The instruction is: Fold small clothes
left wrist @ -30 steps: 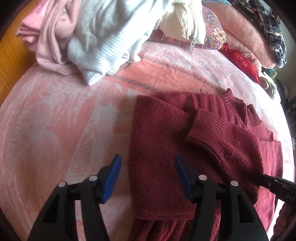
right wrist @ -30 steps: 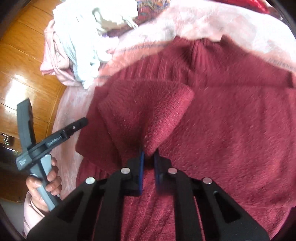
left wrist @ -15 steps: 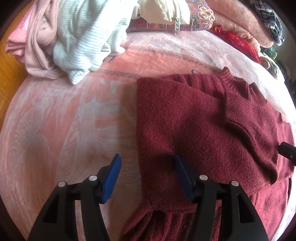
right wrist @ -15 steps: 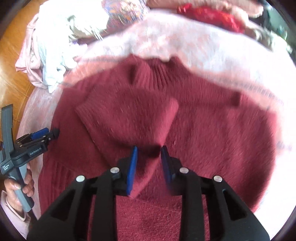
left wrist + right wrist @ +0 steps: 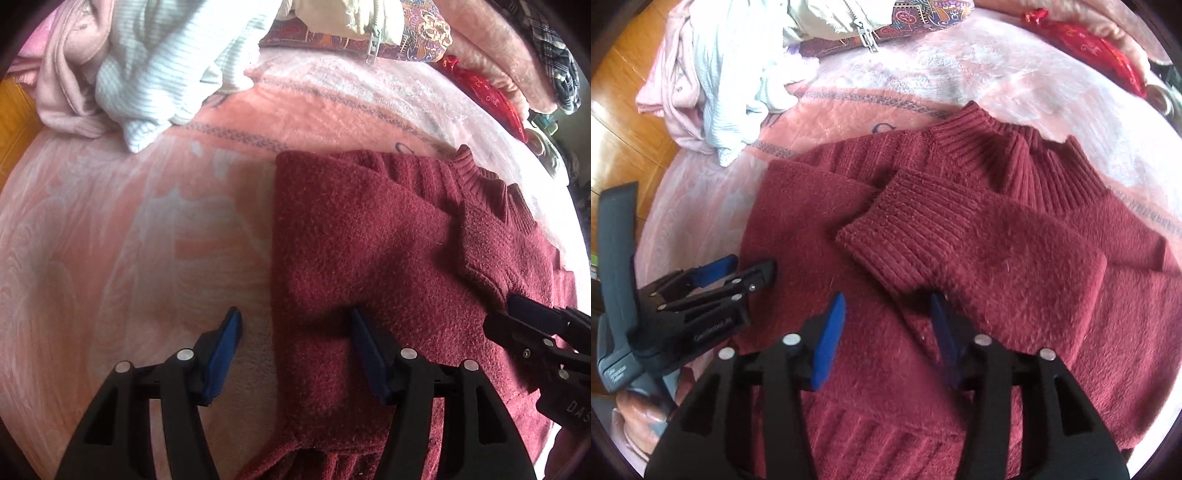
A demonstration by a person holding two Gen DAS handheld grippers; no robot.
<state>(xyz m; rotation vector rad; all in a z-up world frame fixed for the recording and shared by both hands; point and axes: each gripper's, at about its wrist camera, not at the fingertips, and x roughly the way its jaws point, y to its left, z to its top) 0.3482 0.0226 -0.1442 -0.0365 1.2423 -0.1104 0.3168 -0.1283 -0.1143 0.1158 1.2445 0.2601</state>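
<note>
Pink blanket [image 5: 147, 221] underneath. Sweater [image 5: 351, 258] sleeves folded in. Both grippers, left [image 5: 295, 347] and right [image 5: 888, 332], apart, empty. Next: grip hem, fold upward.

Bright daylight in both views, strongest from the top of frame. Blown-out glare on white striped top [image 5: 162, 70] upper left of left wrist view, detail lost. Pale washed-out patch on pink blanket [image 5: 1008, 70] upper right of right wrist view. Soft shadows under blue fingertips [image 5: 364, 345] on maroon sweater [image 5: 369, 258]. Heavy fisheye bending, black vignette at corners. Slight softness toward rims, right fingertip [image 5: 942, 332] a bit smeared. Centre sharp, knit texture readable.
</note>
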